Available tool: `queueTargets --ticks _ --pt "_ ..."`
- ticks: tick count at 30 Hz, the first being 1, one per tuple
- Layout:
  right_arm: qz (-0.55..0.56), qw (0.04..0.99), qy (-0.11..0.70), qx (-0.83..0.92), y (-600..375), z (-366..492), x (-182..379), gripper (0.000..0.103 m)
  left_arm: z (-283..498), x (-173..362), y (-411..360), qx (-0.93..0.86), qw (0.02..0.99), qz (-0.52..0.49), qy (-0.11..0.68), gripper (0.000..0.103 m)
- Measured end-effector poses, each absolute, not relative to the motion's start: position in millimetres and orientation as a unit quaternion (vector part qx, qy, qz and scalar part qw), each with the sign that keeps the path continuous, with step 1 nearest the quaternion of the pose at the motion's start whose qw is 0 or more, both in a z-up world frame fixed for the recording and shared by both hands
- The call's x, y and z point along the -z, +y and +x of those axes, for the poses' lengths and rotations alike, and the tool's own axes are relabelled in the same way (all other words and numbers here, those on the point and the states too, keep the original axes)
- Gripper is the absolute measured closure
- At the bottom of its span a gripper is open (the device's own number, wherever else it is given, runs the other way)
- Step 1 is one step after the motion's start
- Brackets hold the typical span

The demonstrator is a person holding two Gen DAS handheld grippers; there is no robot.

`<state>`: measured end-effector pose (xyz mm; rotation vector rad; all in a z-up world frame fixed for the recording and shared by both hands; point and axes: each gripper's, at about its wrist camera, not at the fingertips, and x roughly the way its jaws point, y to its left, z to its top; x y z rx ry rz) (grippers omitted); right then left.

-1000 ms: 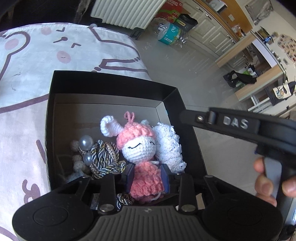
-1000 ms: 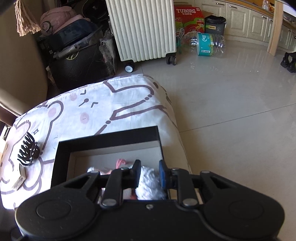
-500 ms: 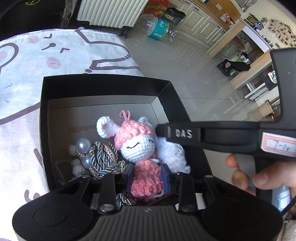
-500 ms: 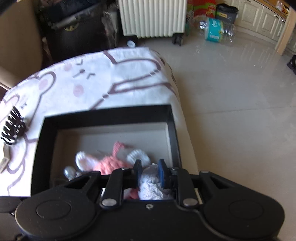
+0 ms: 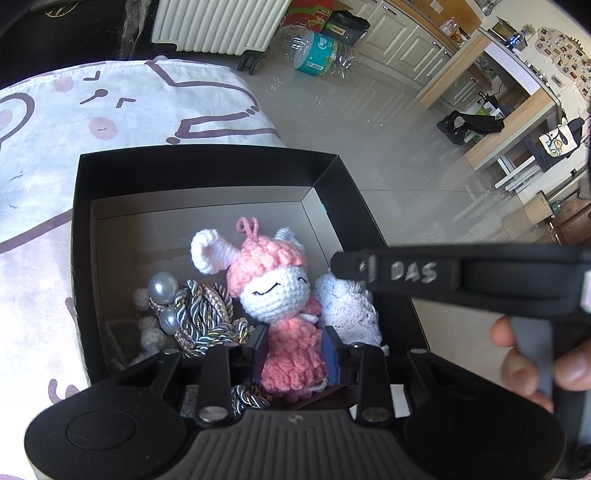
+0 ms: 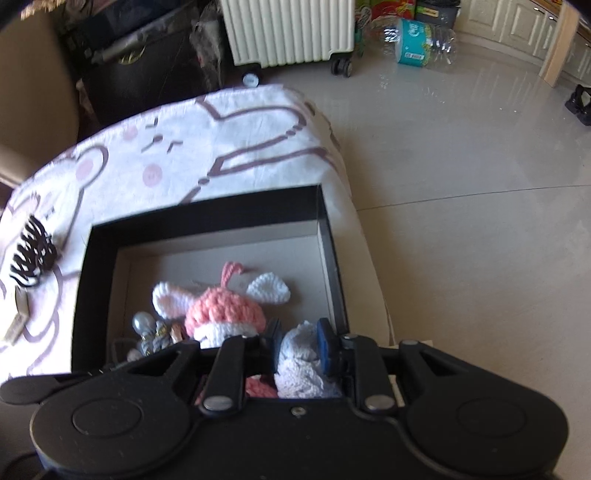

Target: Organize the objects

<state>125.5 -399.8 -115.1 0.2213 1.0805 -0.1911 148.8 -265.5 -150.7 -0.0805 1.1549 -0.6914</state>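
A black open box (image 5: 207, 166) (image 6: 207, 218) sits on the printed cloth near its right edge. Inside lies a pink and white crochet bunny doll (image 5: 273, 288) (image 6: 221, 314). My left gripper (image 5: 295, 349) is shut on the doll's pink body. Beside the doll, on its right, is a white crochet piece (image 5: 351, 306) (image 6: 299, 354), and my right gripper (image 6: 299, 345) is shut on it. A bundle of braided cord with pearl beads (image 5: 195, 314) (image 6: 155, 336) fills the box's left part. The right gripper's body crosses the left wrist view, with a hand (image 5: 524, 358) on its handle.
A black hair claw clip (image 6: 31, 251) and a small tan peg (image 6: 16, 317) lie on the cloth (image 6: 184, 147) left of the box. The box stands close to the cloth's right edge, with tiled floor (image 6: 461, 184) beyond. A white radiator (image 6: 288, 29) stands behind.
The right gripper has tipped down over the box, so more of the box's inside and the doll show in its view. The left gripper keeps its grip on the doll, slightly rolled.
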Motion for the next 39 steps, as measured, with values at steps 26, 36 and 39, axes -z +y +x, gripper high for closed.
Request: queueTargets --ticks 26,36,39 --pt "0.133 0.877 0.453 0.095 -406 93 71 0.080 127 95 -255 0.245 0.846 0.029 0.472 0.051" --pt "0.128 0.889 0.426 0.104 -398 73 47 0.079 113 67 -232 0.215 0.865 0.039 0.452 0.051" --pt "0.120 0.895 0.417 0.107 -393 67 39 0.079 107 59 -226 0.206 0.870 0.039 0.446 0.043"
